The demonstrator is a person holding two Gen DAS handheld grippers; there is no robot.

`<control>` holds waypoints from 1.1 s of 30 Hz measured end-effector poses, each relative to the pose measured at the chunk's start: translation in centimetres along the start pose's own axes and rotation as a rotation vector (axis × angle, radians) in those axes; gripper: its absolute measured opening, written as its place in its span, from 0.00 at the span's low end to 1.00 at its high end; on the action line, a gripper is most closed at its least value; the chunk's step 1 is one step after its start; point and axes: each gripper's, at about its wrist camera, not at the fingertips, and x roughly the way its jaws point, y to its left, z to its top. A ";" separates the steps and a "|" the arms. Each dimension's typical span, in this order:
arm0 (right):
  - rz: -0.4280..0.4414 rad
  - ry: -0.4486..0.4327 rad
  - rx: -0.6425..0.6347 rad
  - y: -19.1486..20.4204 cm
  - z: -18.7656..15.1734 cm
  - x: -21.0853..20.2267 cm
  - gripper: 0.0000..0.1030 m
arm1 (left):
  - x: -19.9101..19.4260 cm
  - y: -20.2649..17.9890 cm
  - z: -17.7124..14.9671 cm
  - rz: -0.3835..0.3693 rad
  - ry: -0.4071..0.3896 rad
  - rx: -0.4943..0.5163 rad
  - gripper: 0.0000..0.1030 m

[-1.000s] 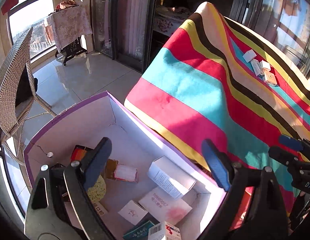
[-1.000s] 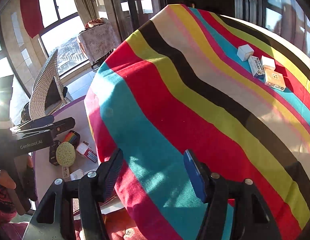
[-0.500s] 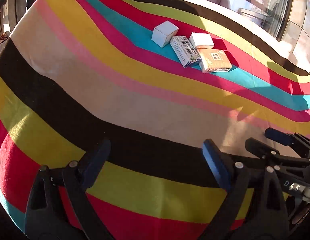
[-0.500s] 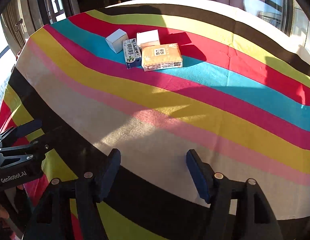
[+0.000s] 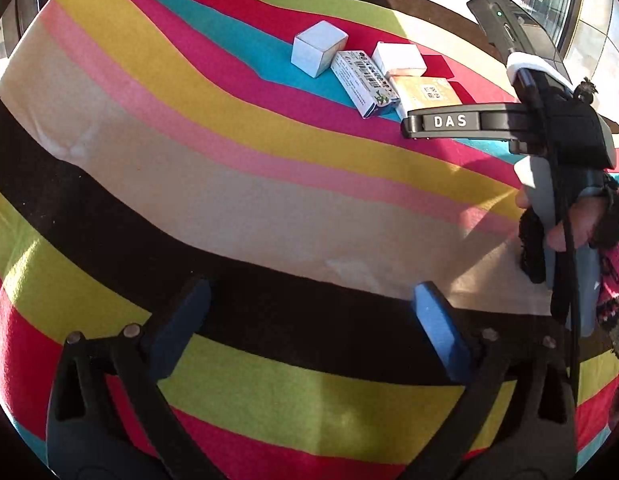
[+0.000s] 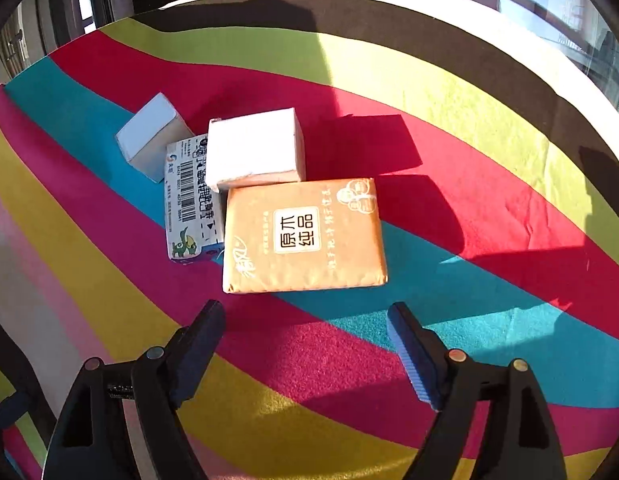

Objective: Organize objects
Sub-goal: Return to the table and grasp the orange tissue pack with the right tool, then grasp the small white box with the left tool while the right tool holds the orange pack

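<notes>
**Right tool** (image 6: pixel 305 344): jaws wide apart and opening; nothing between them. It has swung in from the cloth's hanging edge to just short of the cluster, pointing steeply down at it.

**Left tool** (image 5: pixel 309 312): jaws near their widest and opening; empty. It has come over from the purple-edged carton beside the desk and now sits back, well apart from the cluster.

**Items ahead of the right tool, nearest first:**
- Tan tissue pack (image 6: pixel 305 236), lying flat, directly ahead of the open jaws, near but not touching. In the left view it lies partly hidden behind the right tool's own body.
- Printed barcode carton (image 6: pixel 191 204), flat, to the left of the pack and touching it.
- White flat box (image 6: pixel 255 148), beyond the pack, touching it and overlapping the barcode carton.
- Small white cube box (image 6: pixel 149 136), furthest left, beside the barcode carton.

**Support:** desk under a striped cloth (image 6: pixel 449 320), sunlit with hard shadows.

**Person:** a hand (image 5: pixel 569 232) in a dark fuzzy cuff grips the right tool's handle, seen from the left tool.

**Change and bearing on the task:** both tools have left the carton empty and returned to the four remaining items. Judged: the next pick is being set up, the tissue pack the likeliest target, since the right jaws are spreading about to its width.
</notes>
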 end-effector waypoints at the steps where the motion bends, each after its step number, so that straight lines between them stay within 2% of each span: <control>1: -0.001 0.004 0.001 0.0 0.6 0.4 0.82 | 0.0 0.0 0.0 -0.003 -0.002 -0.003 0.99; 7: -0.022 -0.007 -0.073 1.6 1.9 1.2 0.85 | 0.0 0.1 0.1 -0.006 -0.005 -0.011 0.99; 9: -0.012 -0.019 -0.074 1.4 1.4 0.7 0.73 | 0.0 0.2 0.1 -0.006 -0.005 -0.011 0.99; 10: -0.016 -0.004 -0.057 1.1 0.9 0.3 0.73 | 0.0 0.2 0.1 -0.008 -0.005 -0.013 0.99; 13: 0.034 -0.004 -0.023 -0.2 -2.2 -2.3 0.73 | 0.0 0.3 0.1 -0.014 -0.007 -0.017 0.99; 15: 0.034 -0.004 -0.044 -0.9 -5.2 -4.2 0.73 | 0.0 0.3 0.2 -0.010 -0.004 -0.013 0.99; 19: 0.036 -0.026 -0.053 -2.8 -11.3 -8.0 0.73 | 0.7 -0.9 0.5 0.061 0.026 0.036 1.00; 23: 0.025 -0.046 -0.021 -4.4 -14.1 -10.0 0.73 | 2.0 -1.5 2.2 0.072 0.059 0.016 1.00; 25: 0.024 -0.052 -0.016 -4.1 -13.6 -9.9 0.73 | 3.1 -1.8 4.0 0.049 0.080 0.003 1.00; 27: 0.012 -0.058 -0.013 -4.5 -13.0 -9.1 0.73 | 3.9 -1.5 5.8 0.024 0.072 -0.066 1.00; 30: 0.012 -0.061 -0.005 -4.9 -13.0 -8.8 0.73 | 4.5 -1.5 8.0 -0.074 0.071 -0.186 1.00; 33: 0.013 -0.061 -0.004 -5.5 -12.4 -8.3 0.73 | 4.8 -3.5 9.5 -0.110 0.050 -0.195 1.00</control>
